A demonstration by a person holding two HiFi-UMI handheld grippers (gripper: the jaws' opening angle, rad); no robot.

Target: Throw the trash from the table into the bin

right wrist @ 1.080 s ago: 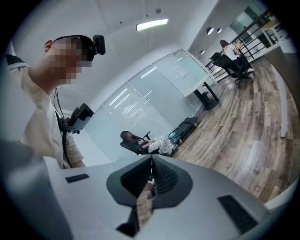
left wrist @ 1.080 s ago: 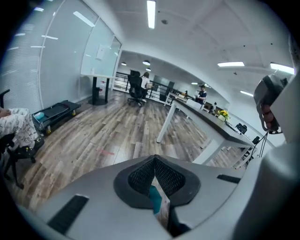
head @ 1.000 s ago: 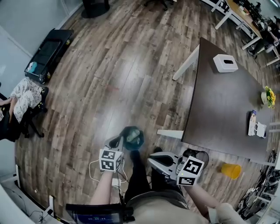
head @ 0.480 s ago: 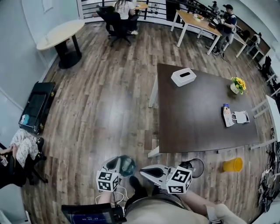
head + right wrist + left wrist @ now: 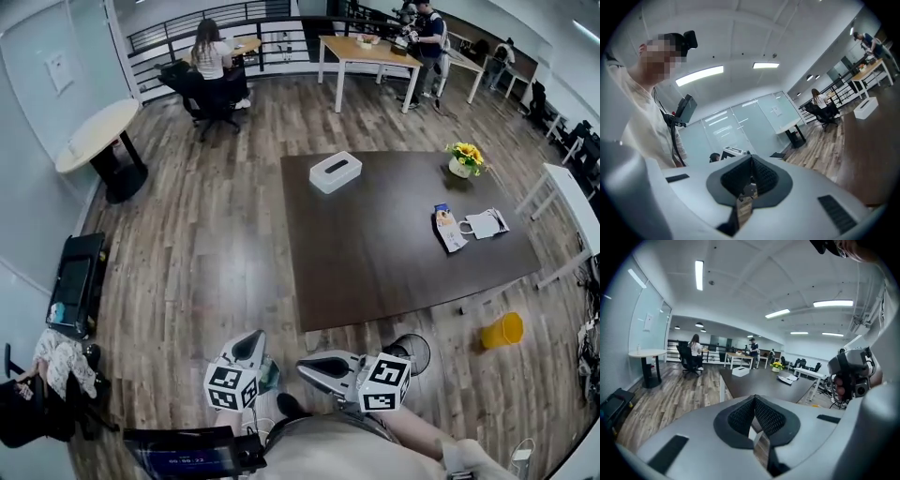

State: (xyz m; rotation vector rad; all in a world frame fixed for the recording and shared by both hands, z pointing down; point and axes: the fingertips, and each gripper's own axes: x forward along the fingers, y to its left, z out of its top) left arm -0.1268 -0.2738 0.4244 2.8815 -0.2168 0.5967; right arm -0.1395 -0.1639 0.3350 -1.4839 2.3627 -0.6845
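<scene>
Left claw (image 5: 754, 398): jaws together, nothing in them; it has lifted away from the bin (image 5: 271, 374) over the last second.
Right claw (image 5: 750, 160): jaws also together and empty, raised alongside, just off the tabletop's (image 5: 375, 253) near edge.
Bin: on the floor off the tabletop's near corner, now mostly hidden by the left claw.
Trash: packet (image 5: 447, 228) and paper (image 5: 487, 223) lie at the tabletop's right end, untouched.
Meaning: one drop looks finished; a reach to the tabletop's right end likely follows.

- Cream shirt (image 5: 640, 126), with a black cable (image 5: 670, 136) down the chest.
- Left claw (image 5: 754, 399) and right claw (image 5: 751, 159): pale grey shells, black ribbed pads (image 5: 771, 417), black-and-white marker cubes (image 5: 230, 386).
</scene>
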